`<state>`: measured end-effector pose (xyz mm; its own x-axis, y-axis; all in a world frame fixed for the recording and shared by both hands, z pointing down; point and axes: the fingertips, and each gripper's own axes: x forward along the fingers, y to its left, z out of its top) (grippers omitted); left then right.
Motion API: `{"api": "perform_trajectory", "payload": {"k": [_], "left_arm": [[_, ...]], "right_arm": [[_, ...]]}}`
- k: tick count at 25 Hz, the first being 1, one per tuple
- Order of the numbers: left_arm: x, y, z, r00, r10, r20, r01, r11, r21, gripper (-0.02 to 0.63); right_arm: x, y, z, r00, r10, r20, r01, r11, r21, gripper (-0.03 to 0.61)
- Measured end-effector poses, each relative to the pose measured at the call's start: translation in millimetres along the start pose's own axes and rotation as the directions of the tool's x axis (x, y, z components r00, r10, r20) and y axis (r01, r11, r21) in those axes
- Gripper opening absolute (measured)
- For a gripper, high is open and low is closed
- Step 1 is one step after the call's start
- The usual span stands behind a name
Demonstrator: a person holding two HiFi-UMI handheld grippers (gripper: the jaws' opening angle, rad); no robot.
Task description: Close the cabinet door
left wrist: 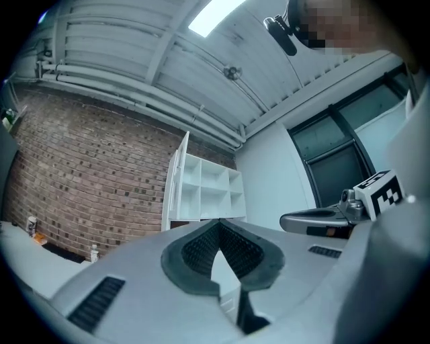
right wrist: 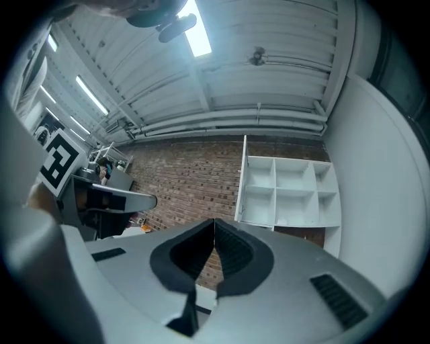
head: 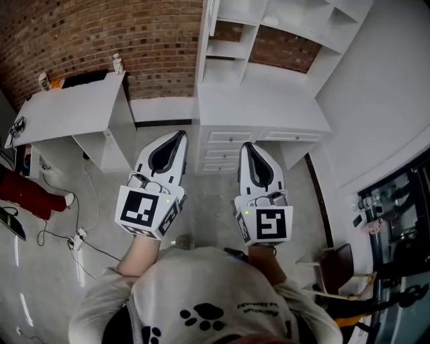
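Judging from the gap, the step is to walk closer, lift one gripper to the door's outer face, and push it flat across the shelves (a closed claw pushes well). The left gripper (head: pixel 179 136) and right gripper (head: pixel 248 147) both have their jaws pressed together on nothing. The cabinet door (head: pixel 213 17), white and narrow, stands swung out at the left edge of the white shelf unit (head: pixel 228 48), well ahead of both grippers.

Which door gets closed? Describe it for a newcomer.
Against the brick wall stands a white shelf unit above drawers. The cabinet door is the thin white panel swung open at its left edge, the only piece jutting past the cubbies.
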<state>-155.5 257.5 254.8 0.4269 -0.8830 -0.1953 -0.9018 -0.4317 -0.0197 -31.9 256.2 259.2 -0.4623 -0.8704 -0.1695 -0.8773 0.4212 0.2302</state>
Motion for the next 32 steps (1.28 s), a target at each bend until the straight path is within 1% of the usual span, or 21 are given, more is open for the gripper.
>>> {"api": "perform_trajectory", "payload": {"k": [6, 10, 16, 20, 24, 29, 32], "left_arm": [[27, 46, -16, 0.998, -0.057, -0.030, 0.056, 0.998, -0.027, 0.009], [36, 73, -23, 0.997, -0.071, -0.028, 0.070, 0.996, -0.056, 0.009], [57, 90, -36, 0.995, -0.093, -0.037, 0.091, 0.993, -0.070, 0.009], [73, 103, -41, 0.997, -0.070, -0.032, 0.068, 0.995, -0.070, 0.009], [98, 114, -45, 0.998, -0.050, -0.025, 0.048, 0.996, -0.069, 0.009], [141, 131, -49, 0.999, -0.025, -0.022, 0.025, 0.999, -0.042, 0.009], [171, 142, -47, 1.000, -0.006, -0.009, 0.006, 0.999, -0.045, 0.009]], "right_arm": [[53, 12, -12, 0.999, -0.028, -0.033, 0.028, 1.000, 0.008, 0.011], [77, 23, -16, 0.998, -0.033, -0.054, 0.033, 0.999, -0.004, 0.011], [108, 21, -20, 0.999, -0.036, -0.039, 0.036, 0.999, -0.013, 0.011], [130, 16, -24, 1.000, -0.016, -0.017, 0.016, 1.000, -0.011, 0.011], [159, 0, -30, 1.000, 0.004, 0.006, -0.004, 1.000, -0.005, 0.011], [209, -23, -41, 0.999, 0.041, 0.035, -0.042, 0.999, 0.021, 0.011], [237, -38, -42, 0.996, 0.071, 0.048, -0.072, 0.997, 0.018, 0.011]]}}
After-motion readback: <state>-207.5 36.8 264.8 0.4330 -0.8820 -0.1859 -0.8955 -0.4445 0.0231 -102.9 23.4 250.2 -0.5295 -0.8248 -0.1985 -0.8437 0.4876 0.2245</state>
